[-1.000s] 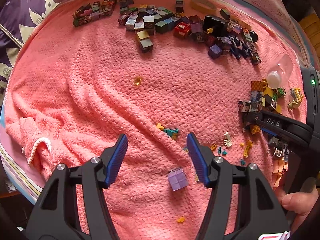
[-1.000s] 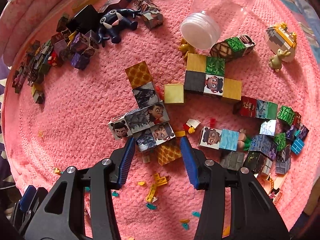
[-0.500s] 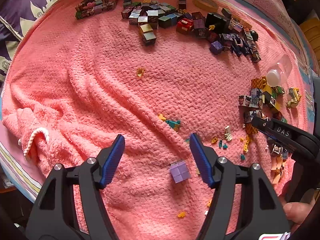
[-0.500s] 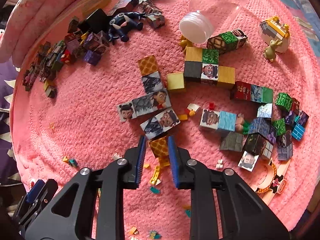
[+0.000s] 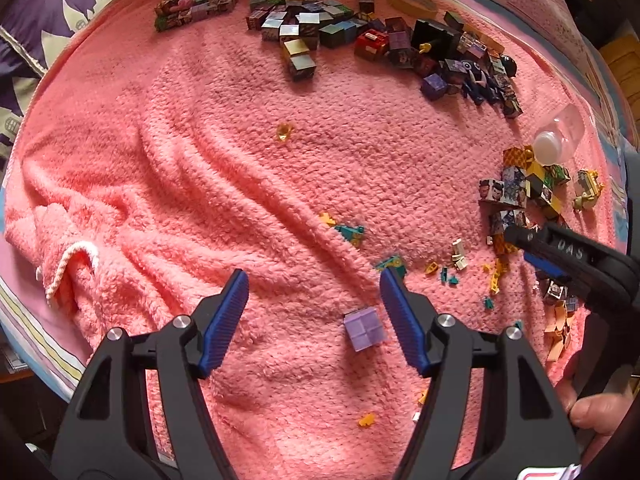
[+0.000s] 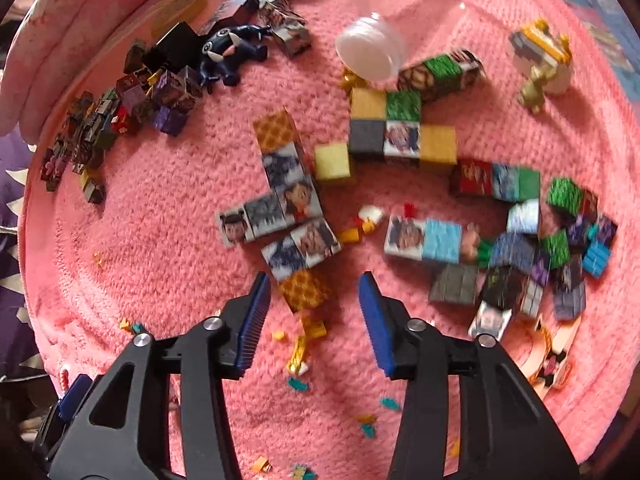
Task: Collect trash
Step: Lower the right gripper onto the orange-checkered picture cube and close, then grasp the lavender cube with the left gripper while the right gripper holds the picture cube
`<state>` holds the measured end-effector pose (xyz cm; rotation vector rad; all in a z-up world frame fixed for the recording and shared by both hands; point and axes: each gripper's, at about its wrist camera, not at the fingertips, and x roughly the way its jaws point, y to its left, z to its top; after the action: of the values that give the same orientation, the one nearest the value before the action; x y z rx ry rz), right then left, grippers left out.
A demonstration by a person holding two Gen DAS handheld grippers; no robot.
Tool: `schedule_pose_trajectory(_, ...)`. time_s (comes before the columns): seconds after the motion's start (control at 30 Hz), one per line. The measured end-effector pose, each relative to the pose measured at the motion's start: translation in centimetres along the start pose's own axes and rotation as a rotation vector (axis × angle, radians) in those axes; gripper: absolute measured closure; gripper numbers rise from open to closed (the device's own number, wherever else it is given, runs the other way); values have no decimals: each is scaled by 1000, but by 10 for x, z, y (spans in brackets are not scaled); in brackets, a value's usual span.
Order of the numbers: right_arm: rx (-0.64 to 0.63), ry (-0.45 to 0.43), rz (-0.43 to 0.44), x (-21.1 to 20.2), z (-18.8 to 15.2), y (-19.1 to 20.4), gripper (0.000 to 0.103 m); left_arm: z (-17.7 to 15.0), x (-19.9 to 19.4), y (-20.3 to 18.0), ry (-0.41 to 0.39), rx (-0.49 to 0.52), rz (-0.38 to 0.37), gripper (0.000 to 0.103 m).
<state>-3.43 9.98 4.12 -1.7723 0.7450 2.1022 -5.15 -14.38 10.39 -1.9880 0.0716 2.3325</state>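
Note:
Small yellow and teal plastic bits (image 5: pixel 454 268) lie scattered on the pink blanket (image 5: pixel 200 160); in the right wrist view the same bits (image 6: pixel 300 354) sit just below my fingers. My left gripper (image 5: pixel 313 280) hangs open over the blanket, with a pale purple cube (image 5: pixel 364 334) lying close to its right finger. My right gripper (image 6: pixel 314 284) is open, and an orange patterned cube (image 6: pixel 306 290) rests on the blanket between its fingers, at the end of a chain of picture cubes (image 6: pixel 280 208). The right gripper (image 5: pixel 516 236) also shows at the right edge of the left wrist view.
Piles of picture cubes (image 5: pixel 304 32) line the blanket's far edge, with a dark blue toy figure (image 6: pixel 232 48). A clear jar with a white lid (image 6: pixel 370 54) lies on its side beside more cubes (image 6: pixel 400 132). A hand (image 5: pixel 596 416) holds the right gripper. Folds (image 5: pixel 64 240) bunch at the left.
The right gripper narrowed around the orange patterned cube half a second ago and has now opened wide, leaving the cube on the blanket. The left gripper drew back slightly, still open.

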Motion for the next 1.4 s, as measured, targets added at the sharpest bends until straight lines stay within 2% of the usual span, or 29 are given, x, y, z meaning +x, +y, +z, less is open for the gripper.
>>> schedule_pose_trajectory(0.23,-67,36,-50,25,6,21,57,1,7,3,16,-8,8,36)
schedule_pose_trajectory(0.33,-50,27,-40,27,7,19,64,1,10,7,24,-25,12,33)
schedule_pose_trajectory(0.4,-35,19,-29,23,8,14,72,1,12,7,35,-27,11,33)
schedule_pose_trajectory(0.5,-45,6,-15,16,5,8,77,2,13,3,36,-18,9,33)
schedule_pose_trajectory(0.67,-22,-8,24,6,-1,7,79,3,12,0,28,-1,12,32)
schedule_pose_trajectory(1.07,-82,-40,107,-16,-23,32,80,-6,13,30,48,-85,41,32)
schedule_pose_trajectory(1.17,-80,-52,130,-24,-25,37,80,-10,12,32,44,-59,44,32)
schedule_pose_trajectory(1.3,-113,-60,136,-27,-31,45,80,-18,9,21,18,41,43,32)
schedule_pose_trajectory(1.4,-120,-54,132,-25,-37,46,80,-21,8,15,7,61,2,32)
